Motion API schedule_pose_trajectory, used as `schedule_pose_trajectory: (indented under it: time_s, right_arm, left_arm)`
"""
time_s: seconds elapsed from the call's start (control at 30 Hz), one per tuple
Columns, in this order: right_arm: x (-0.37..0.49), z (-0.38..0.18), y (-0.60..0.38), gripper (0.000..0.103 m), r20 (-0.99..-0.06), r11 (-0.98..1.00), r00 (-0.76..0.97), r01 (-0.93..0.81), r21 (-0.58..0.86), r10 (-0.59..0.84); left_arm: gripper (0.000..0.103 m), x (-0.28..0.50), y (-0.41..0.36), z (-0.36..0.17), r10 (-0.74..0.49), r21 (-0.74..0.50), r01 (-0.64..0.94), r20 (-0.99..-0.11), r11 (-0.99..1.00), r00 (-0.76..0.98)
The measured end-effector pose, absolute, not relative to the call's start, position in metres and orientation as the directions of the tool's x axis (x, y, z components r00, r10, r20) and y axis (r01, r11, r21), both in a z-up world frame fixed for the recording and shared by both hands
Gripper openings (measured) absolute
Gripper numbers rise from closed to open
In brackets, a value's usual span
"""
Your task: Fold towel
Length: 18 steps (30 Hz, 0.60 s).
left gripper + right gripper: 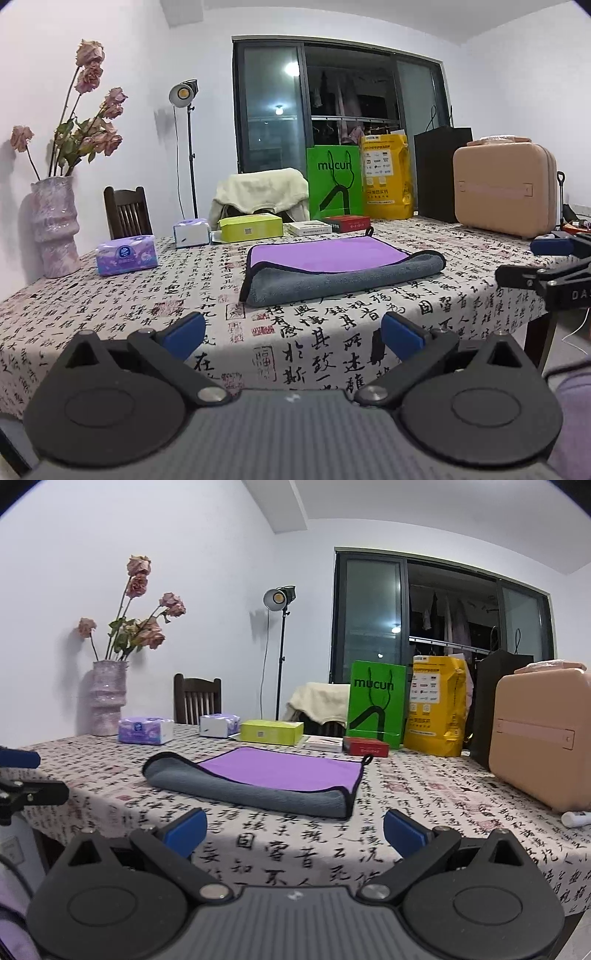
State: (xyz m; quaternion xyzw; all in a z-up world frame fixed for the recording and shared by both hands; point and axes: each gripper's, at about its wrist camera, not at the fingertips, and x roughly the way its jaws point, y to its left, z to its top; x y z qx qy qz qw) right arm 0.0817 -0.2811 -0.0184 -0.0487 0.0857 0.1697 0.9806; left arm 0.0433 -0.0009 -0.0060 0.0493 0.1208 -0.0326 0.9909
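Note:
A towel, purple on top and grey underneath with dark edging, lies folded on the table with its rounded grey fold toward me; it also shows in the right wrist view. My left gripper is open and empty, held back at the table's near edge, short of the towel. My right gripper is open and empty, also at the near edge in front of the towel. The right gripper shows at the right edge of the left wrist view, and the left gripper at the left edge of the right wrist view.
The table has a calligraphy-print cloth. At its back stand a vase of roses, tissue packs, a yellow-green box, small boxes, a green bag, a yellow bag, a black bag and a pink case.

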Motion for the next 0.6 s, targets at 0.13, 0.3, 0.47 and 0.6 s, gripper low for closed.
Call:
schedule_pose_trajectory:
  time_s: [0.13, 0.3, 0.47, 0.6]
  right_arm:
    - [0.094, -0.02, -0.285, 0.102, -0.187, 0.94, 0.93, -0.334, -0.07, 0.317]
    - [0.115, -0.023, -0.286, 0.102, -0.186, 0.935, 0.929, -0.341, -0.101, 0.319]
    - [0.143, -0.021, -0.29, 0.102, -0.189, 0.934, 0.929, -0.341, -0.104, 0.318]
    - [0.165, -0.015, -0.294, 0.1, -0.2, 0.92, 0.91, -0.384, -0.077, 0.363]
  left_arm:
    - [0.103, 0.062, 0.002, -0.01, -0.052, 0.088, 0.075, -0.244, 0.993, 0.968]
    - [0.103, 0.085, 0.008, -0.014, -0.035, 0.096, 0.058, -0.233, 0.994, 0.972]
    - [0.103, 0.105, 0.013, -0.011, -0.031, 0.125, 0.056, -0.196, 0.991, 0.98]
    - [0.103, 0.128, 0.013, -0.007, -0.073, 0.138, 0.101, -0.195, 0.985, 0.978]
